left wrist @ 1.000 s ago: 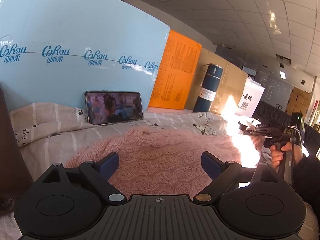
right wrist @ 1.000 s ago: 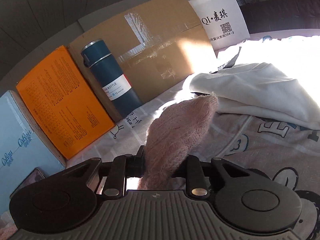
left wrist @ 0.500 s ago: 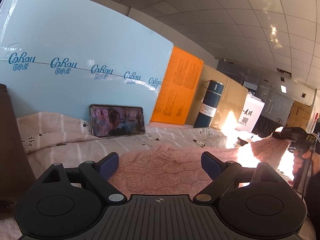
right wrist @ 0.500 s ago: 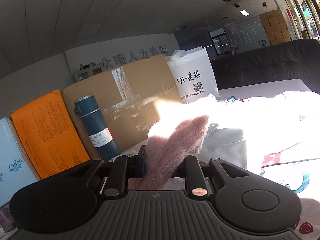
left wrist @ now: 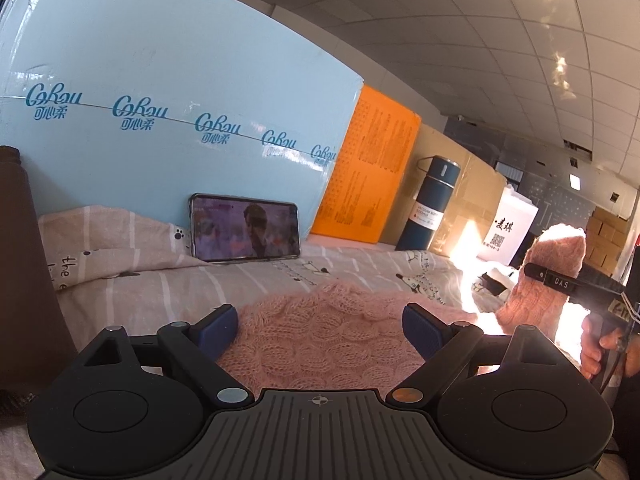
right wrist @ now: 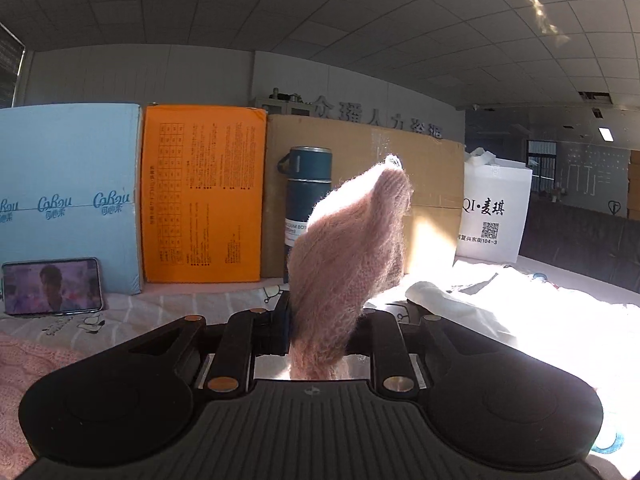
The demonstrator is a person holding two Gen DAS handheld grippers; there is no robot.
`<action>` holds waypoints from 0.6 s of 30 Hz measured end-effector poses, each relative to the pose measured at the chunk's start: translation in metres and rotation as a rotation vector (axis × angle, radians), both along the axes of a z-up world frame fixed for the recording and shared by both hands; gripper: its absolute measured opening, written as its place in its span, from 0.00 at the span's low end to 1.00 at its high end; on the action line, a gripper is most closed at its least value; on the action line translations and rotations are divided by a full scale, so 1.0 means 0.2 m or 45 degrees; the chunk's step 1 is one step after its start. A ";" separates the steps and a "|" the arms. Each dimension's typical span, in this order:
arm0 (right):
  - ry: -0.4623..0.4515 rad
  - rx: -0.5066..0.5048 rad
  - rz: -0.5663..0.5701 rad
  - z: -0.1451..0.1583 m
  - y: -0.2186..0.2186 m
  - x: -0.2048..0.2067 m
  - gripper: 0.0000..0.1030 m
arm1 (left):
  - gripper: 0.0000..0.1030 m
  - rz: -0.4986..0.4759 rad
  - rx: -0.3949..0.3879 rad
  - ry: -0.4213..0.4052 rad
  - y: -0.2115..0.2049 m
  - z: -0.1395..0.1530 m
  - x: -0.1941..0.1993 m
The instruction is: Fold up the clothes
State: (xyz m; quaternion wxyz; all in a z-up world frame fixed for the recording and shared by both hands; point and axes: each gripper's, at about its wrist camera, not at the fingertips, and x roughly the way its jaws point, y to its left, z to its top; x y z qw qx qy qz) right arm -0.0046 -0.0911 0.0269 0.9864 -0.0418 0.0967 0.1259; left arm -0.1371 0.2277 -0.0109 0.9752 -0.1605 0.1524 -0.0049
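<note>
A pink cable-knit sweater [left wrist: 320,332] lies on the striped bedsheet [left wrist: 132,296]. My left gripper [left wrist: 318,322] is open, its blue pads low over the sweater's body, one on each side. My right gripper [right wrist: 320,330] is shut on the sweater's sleeve [right wrist: 352,248], which stands up above the jaws. In the left wrist view the right gripper [left wrist: 560,280] holds the sleeve [left wrist: 548,276] lifted at the far right. The sweater's edge also shows in the right wrist view [right wrist: 24,364].
A phone [left wrist: 244,232] leans on a light blue box [left wrist: 160,120]. An orange box [left wrist: 372,176], a dark blue bottle [left wrist: 428,204], a cardboard box [right wrist: 360,160] and a white bag [right wrist: 492,212] line the back. White clothes [right wrist: 460,304] lie at the right in strong sunlight.
My right gripper has lifted the sleeve up off the bed and swung it leftwards, towards the sweater's body. My left gripper stays open over the sweater.
</note>
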 end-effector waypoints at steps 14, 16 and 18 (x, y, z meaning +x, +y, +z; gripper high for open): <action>0.163 -0.115 0.495 -0.08 0.17 -0.10 0.73 | 0.90 0.001 -0.022 0.020 0.01 -0.01 0.01; 0.157 -0.134 0.553 -0.08 0.19 -0.13 0.77 | 0.90 0.002 -0.023 0.020 0.01 -0.01 0.01; 0.152 -0.152 0.626 -0.09 0.19 -0.16 0.80 | 0.90 0.002 -0.023 0.021 0.01 -0.01 0.01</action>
